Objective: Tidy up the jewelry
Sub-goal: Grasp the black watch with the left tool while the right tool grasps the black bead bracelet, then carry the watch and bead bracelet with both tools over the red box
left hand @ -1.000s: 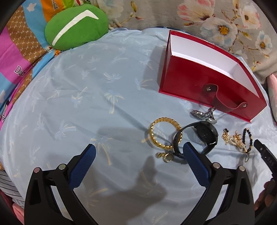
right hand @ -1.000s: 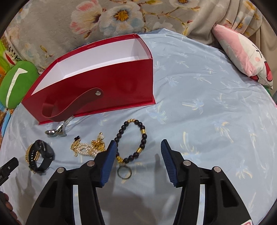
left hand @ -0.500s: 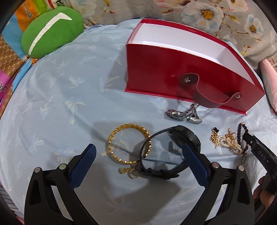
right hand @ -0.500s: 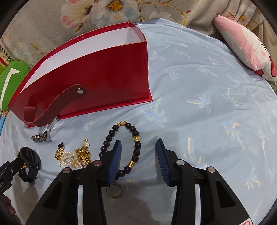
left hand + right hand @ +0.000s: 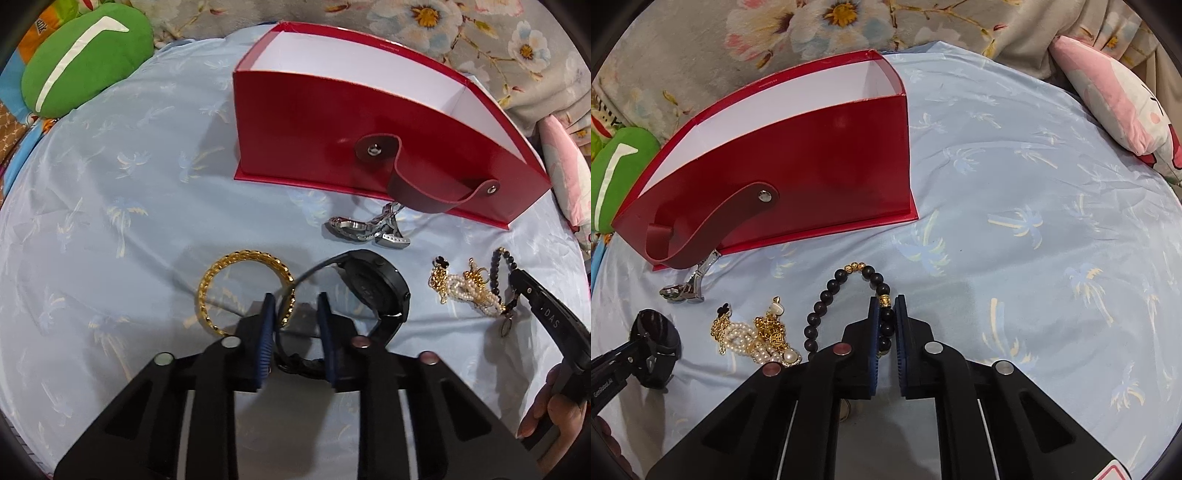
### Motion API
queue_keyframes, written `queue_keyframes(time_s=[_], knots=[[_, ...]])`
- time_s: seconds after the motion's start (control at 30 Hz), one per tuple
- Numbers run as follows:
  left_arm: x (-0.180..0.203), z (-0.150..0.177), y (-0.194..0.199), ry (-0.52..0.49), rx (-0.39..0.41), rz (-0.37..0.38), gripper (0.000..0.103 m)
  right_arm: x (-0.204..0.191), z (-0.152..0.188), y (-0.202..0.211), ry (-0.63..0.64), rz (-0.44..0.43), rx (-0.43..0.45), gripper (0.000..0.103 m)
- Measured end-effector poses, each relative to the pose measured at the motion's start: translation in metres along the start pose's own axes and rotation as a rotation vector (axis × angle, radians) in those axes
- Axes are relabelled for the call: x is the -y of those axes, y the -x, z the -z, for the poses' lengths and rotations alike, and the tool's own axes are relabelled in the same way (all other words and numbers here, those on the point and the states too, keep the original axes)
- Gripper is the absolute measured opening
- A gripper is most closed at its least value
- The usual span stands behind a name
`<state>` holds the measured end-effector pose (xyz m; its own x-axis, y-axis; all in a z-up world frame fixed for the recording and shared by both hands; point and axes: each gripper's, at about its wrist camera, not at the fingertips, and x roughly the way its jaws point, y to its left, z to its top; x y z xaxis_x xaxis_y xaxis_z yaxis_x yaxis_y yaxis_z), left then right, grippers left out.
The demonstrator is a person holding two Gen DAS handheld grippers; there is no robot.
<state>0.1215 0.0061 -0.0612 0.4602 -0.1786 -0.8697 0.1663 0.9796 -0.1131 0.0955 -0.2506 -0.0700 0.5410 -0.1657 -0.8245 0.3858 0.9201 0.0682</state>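
A: Status?
B: Both closed in the last half second. My right gripper (image 5: 886, 321) now pinches the dark bead bracelet (image 5: 846, 291) on the bed (image 5: 1034, 221). My left gripper (image 5: 295, 325) has narrowed around the black watch (image 5: 373, 288) strap, beside the gold bangle (image 5: 221, 288); contact unclear.
A: Next?
B: Probably lift both into the red box (image 5: 332, 122), near the bed's far edge.

Blue palm-print bedsheet (image 5: 1034, 206), red box (image 5: 332, 147), jewelry (image 5: 757, 332), cushions (image 5: 81, 59)

Red box (image 5: 798, 173) blocks ahead; bedsheet (image 5: 1034, 221) rightward lies open.
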Motion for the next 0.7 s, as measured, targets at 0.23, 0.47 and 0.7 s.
queue_keyframes(time_s=[0.23, 0.47, 0.7], knots=[[-0.003, -0.003, 0.020, -0.013, 0.044, 0.047, 0.008, 0.003, -0.002, 0.015, -0.010, -0.013, 0.035, 0.007], [0.005, -0.001, 0.039, -0.031, 0.079, 0.073, 0.007, 0.010, -0.009, 0.042, -0.024, -0.026, 0.090, 0.007], [0.017, -0.006, 0.084, -0.084, 0.186, 0.122, 0.006, 0.009, -0.015, 0.072, -0.026, -0.072, 0.142, 0.007]])
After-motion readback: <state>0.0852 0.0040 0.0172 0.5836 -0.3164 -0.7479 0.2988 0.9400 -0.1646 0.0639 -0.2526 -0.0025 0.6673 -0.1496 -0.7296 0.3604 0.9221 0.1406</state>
